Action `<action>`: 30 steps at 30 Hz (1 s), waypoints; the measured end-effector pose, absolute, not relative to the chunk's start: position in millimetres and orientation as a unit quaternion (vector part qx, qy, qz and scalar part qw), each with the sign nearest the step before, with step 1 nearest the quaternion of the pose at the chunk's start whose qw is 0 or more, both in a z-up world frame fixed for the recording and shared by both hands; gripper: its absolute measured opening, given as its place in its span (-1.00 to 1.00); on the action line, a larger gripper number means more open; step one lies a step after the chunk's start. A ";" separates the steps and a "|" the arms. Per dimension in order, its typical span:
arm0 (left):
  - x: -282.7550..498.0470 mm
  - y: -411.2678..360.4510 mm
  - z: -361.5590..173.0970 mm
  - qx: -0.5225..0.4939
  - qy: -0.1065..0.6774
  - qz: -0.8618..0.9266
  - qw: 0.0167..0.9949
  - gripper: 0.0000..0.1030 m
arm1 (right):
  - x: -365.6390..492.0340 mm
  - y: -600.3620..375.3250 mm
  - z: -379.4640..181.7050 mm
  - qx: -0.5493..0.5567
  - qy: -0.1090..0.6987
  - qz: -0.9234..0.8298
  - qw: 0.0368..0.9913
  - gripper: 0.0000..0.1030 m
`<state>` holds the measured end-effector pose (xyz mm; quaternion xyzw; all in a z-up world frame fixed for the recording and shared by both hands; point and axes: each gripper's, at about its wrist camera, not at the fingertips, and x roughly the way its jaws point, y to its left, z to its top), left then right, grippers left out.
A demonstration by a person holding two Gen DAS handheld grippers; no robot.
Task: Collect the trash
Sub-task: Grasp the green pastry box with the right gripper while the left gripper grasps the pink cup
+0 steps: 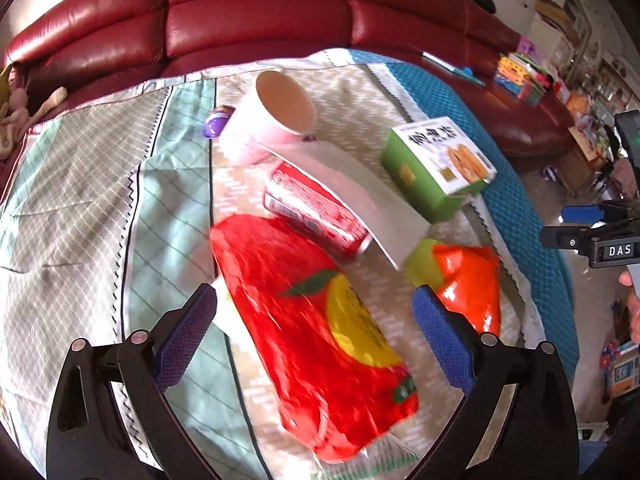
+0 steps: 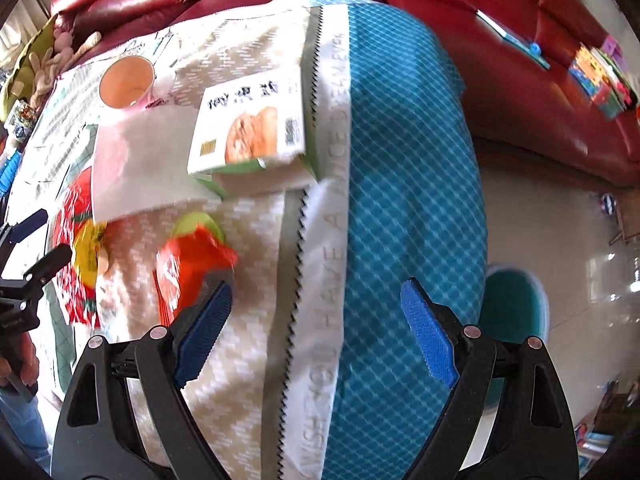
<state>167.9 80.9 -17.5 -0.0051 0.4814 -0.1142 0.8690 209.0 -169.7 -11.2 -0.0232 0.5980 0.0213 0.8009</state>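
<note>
You were at the approach step, nothing picked up yet, over a table (image 1: 80, 184) draped in a patchwork cloth in front of a red leather sofa (image 1: 256, 12). The trash lay in a loose cluster on that cloth. Largest was the big red snack bag (image 1: 304, 320), running from the centre of the left wrist view toward 6 o'clock, right between the fingers of your left claw (image 1: 314, 308), which stood wide open and empty above it. At 12 o'clock from the bag lay a red can (image 1: 312, 204) on its side under a white sheet of paper (image 1: 360, 196); the green biscuit box (image 1: 436, 168) sat at 2 o'clock, a tipped paper cup (image 1: 276, 116) beyond at 12, and a small orange packet (image 1: 468, 280) at 3. Your right claw (image 2: 316, 312) was also spread wide, holding nothing, over the cloth's blue edge with that packet at its 10 o'clock. Next, I judge, you needed to lower the left claw and close it across the bag's width.
</note>
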 end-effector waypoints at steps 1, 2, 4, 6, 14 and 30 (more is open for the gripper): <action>173.8 83.1 -17.3 -0.006 0.482 -0.114 0.869 0.91 | 214.3 -165.9 -10.0 -0.027 0.598 0.023 0.800 0.60; 179.2 84.4 -16.9 -0.006 0.482 -0.112 0.869 0.91 | 224.4 -159.4 -7.4 -0.032 0.598 0.028 0.800 0.60; 189.9 86.8 -15.6 -0.010 0.481 -0.108 0.870 0.91 | 240.5 -149.1 -3.0 -0.037 0.595 0.035 0.802 0.60; 196.6 88.0 -15.8 -0.014 0.482 -0.107 0.869 0.91 | 251.3 -142.0 -1.9 -0.041 0.594 0.039 0.803 0.60; 212.0 95.7 -20.3 -0.014 0.483 -0.100 0.870 0.91 | 275.8 -115.9 -12.5 -0.029 0.605 0.053 0.794 0.60; 221.9 122.3 -31.0 -0.023 0.483 -0.098 0.870 0.91 | 297.8 -93.1 -60.7 0.042 0.621 0.029 0.782 -0.08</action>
